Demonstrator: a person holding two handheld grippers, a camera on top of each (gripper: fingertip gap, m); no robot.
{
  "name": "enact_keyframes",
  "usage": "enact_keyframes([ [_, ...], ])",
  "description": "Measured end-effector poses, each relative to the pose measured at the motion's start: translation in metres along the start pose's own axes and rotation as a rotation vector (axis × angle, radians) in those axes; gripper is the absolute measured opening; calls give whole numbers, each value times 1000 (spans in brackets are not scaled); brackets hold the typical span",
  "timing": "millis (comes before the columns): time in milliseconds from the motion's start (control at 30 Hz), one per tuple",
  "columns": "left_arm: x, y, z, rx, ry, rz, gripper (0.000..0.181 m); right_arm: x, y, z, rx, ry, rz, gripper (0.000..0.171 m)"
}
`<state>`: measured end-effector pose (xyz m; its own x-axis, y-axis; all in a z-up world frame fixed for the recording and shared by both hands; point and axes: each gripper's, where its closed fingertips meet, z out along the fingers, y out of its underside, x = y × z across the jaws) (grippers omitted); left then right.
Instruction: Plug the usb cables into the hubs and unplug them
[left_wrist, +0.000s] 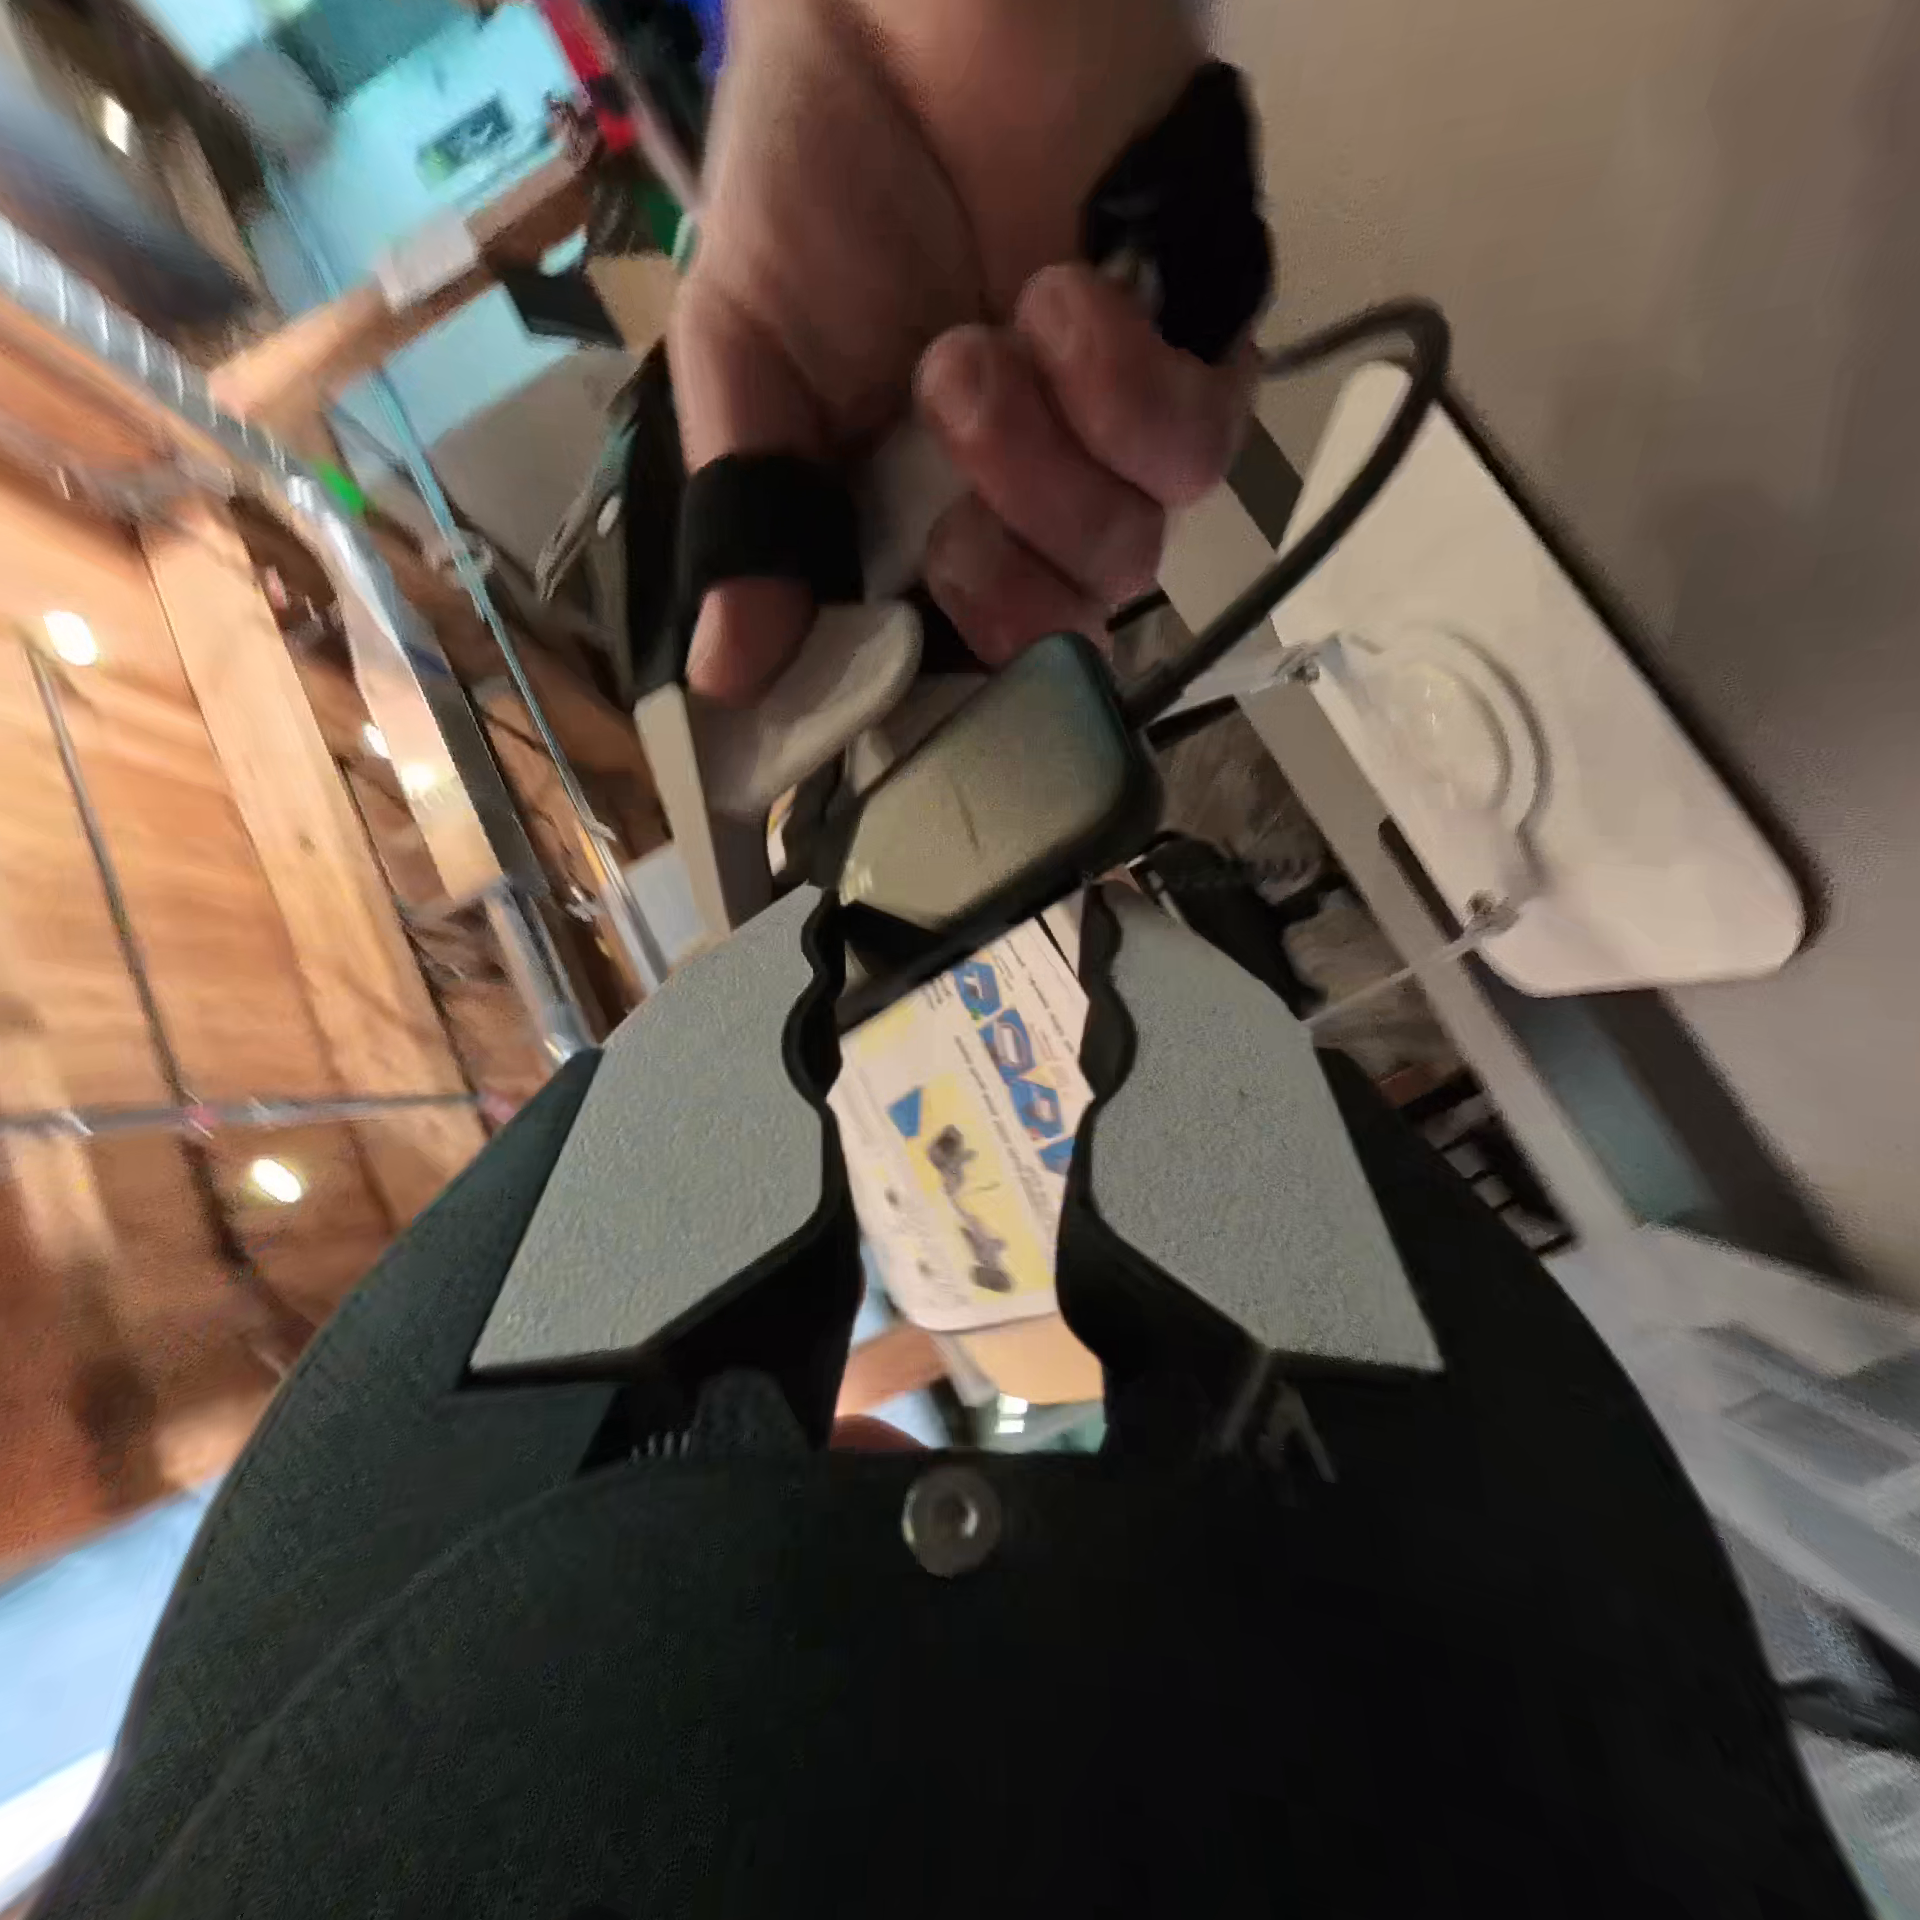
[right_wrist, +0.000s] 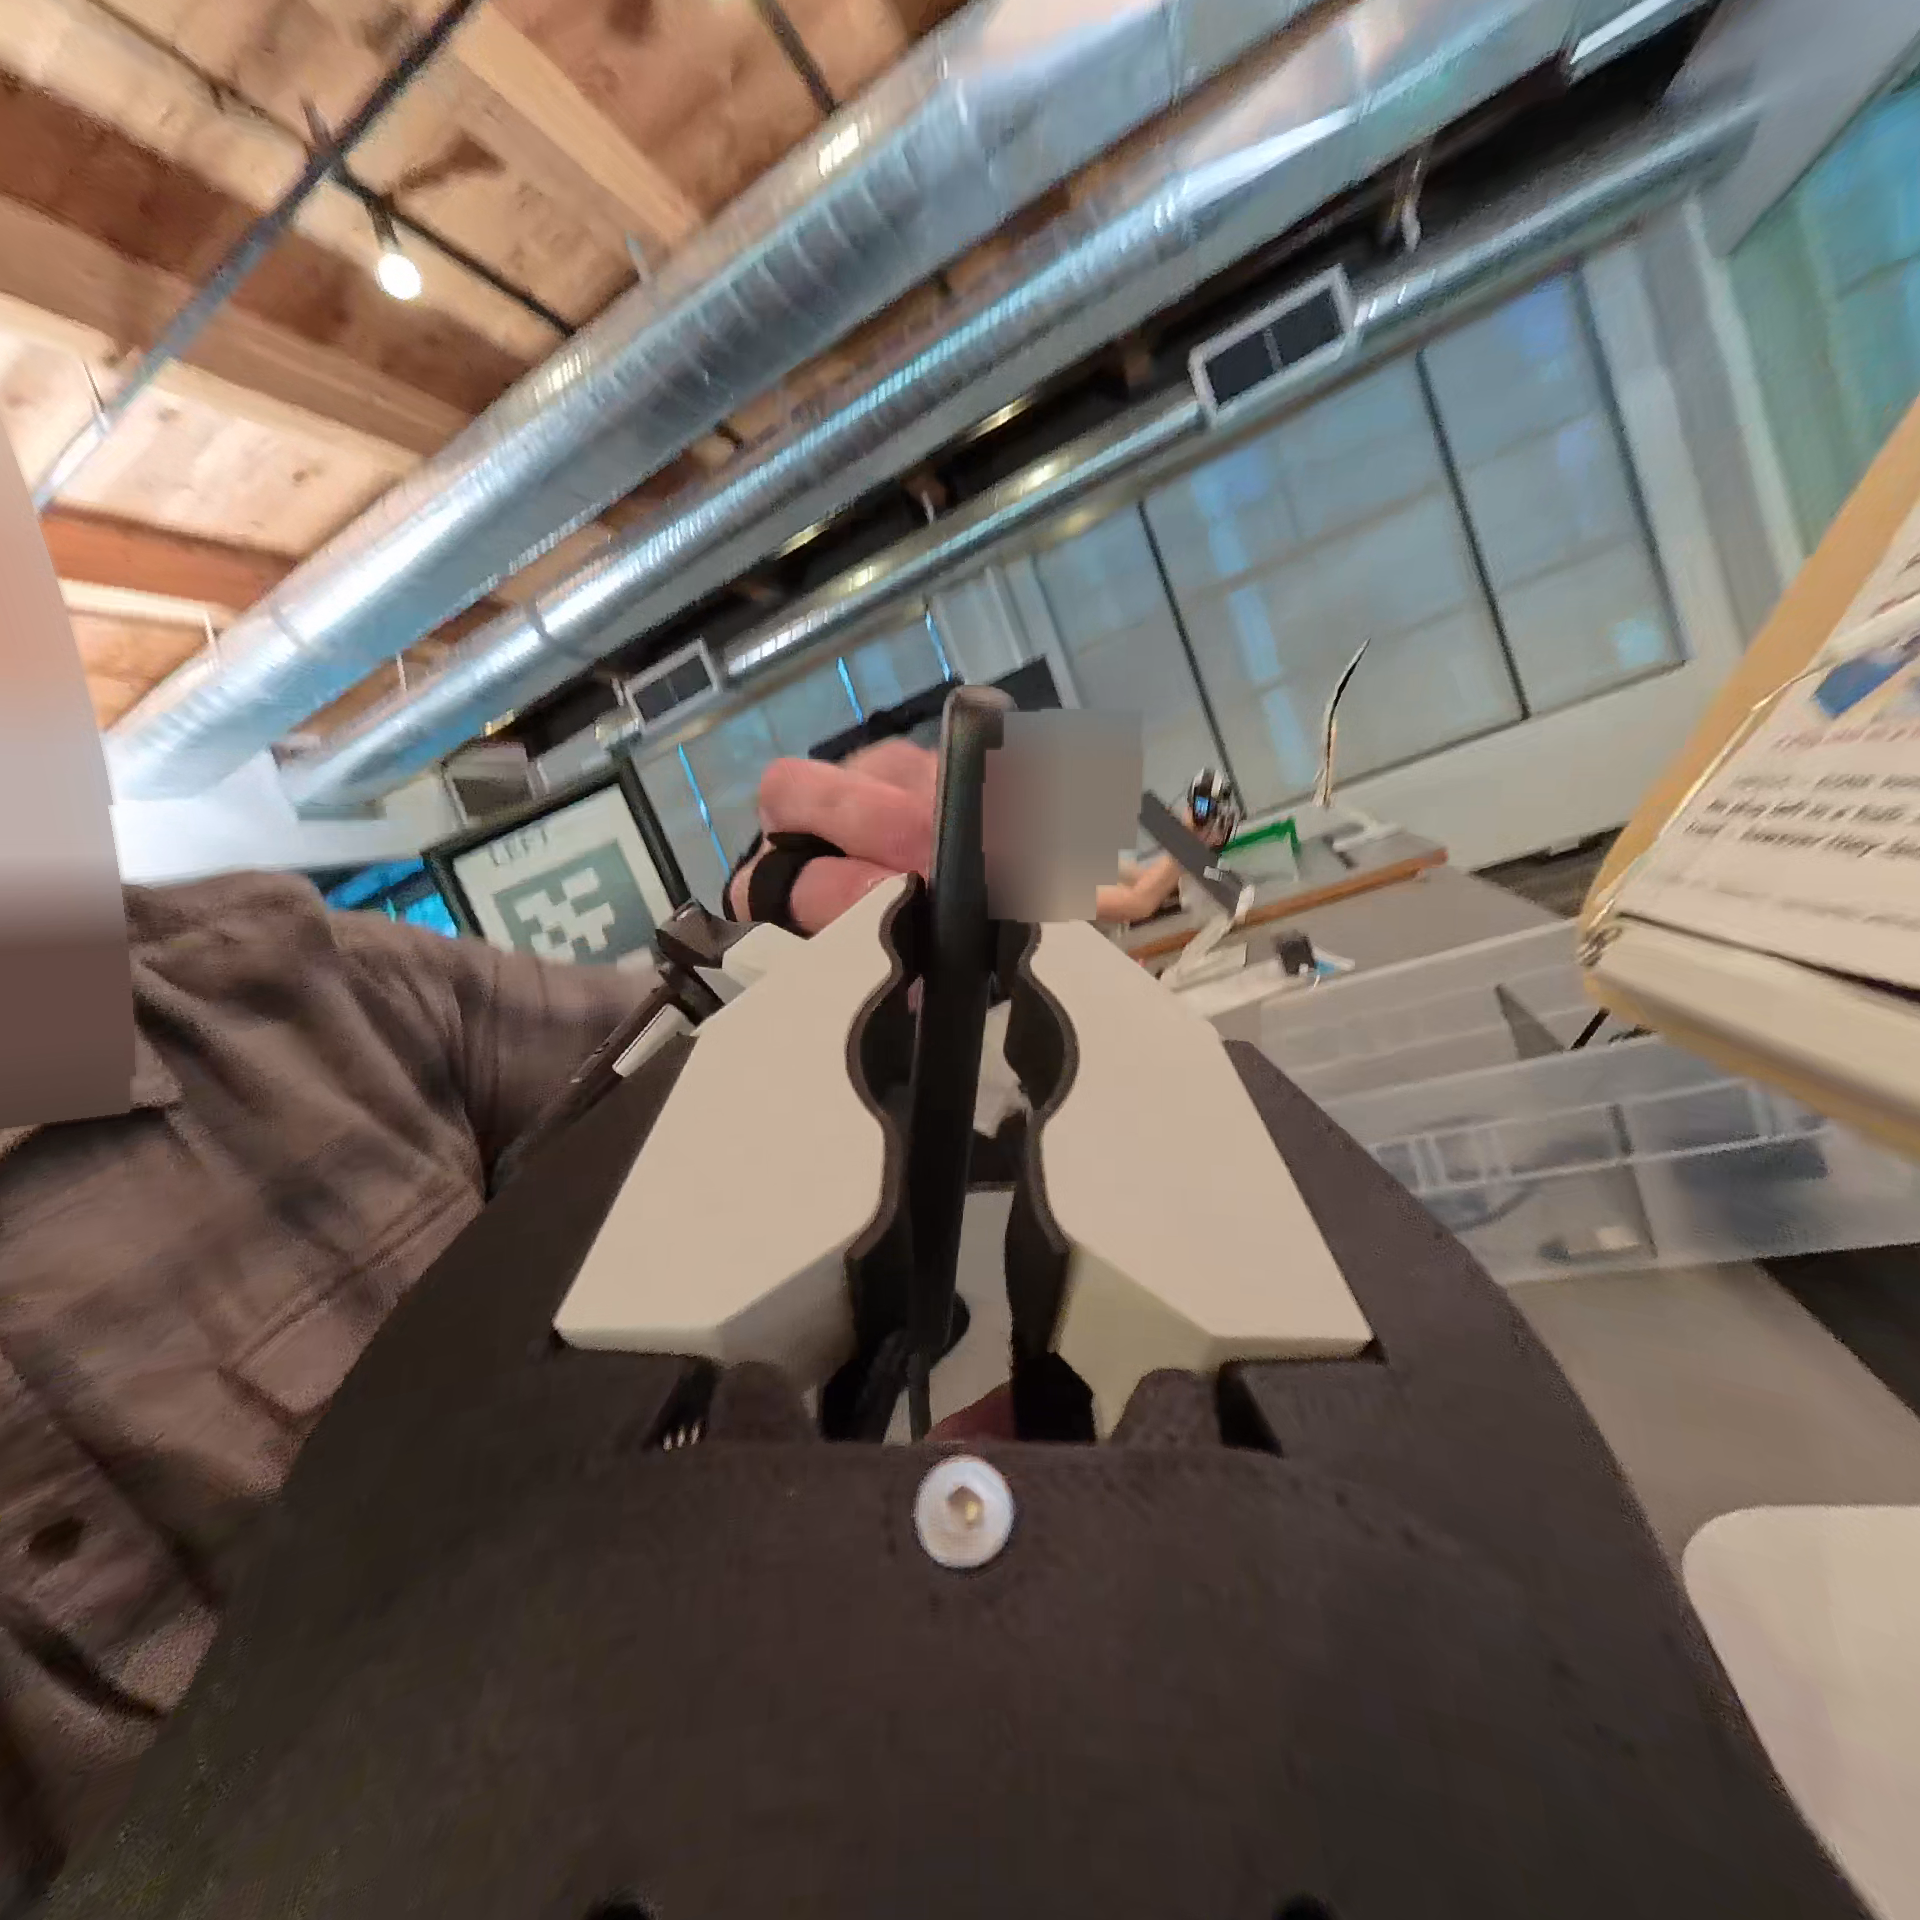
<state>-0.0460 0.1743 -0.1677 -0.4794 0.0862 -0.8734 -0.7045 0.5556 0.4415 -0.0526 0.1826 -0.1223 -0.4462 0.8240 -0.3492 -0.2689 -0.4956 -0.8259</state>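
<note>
Gripping the lower edge of a dark grey hub (left_wrist: 997, 800), the left gripper (left_wrist: 961, 935) pinches it between its fingertips in the air. A black cable (left_wrist: 1351, 499) loops from the hub toward a white plate (left_wrist: 1621, 831) on the grey table. A hand (left_wrist: 935, 343) just beyond works the other tool. In the right wrist view, the right gripper (right_wrist: 961, 935) is clamped around a thin black hub or cable (right_wrist: 956, 987), seen edge-on and standing upright.

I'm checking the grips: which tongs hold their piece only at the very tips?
The left tongs: the grey hub sits just between their tips. In the right tongs, the black piece runs deep.
</note>
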Motion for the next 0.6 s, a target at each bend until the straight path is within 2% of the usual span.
enact_keyframes([
  [100,-13,7,-19,3,-23,-346,57,0,-23,-14,104,32,-40,10],
  [200,-22,18,-24,4,-1,-855,66,-9,-33,-18,121,12,-60,10],
  [267,-29,10,-21,130,38,-1204,73,-16,-30,-13,89,5,-97,10],
  [367,-39,3,-14,306,152,-1585,76,-22,-20,0,22,-6,-129,10],
  [467,-35,-4,-4,385,253,-1741,66,-31,-9,13,-41,-37,-164,9],
  [600,-28,-15,-6,469,346,-1806,25,-32,-2,20,-87,-27,-201,9],
])
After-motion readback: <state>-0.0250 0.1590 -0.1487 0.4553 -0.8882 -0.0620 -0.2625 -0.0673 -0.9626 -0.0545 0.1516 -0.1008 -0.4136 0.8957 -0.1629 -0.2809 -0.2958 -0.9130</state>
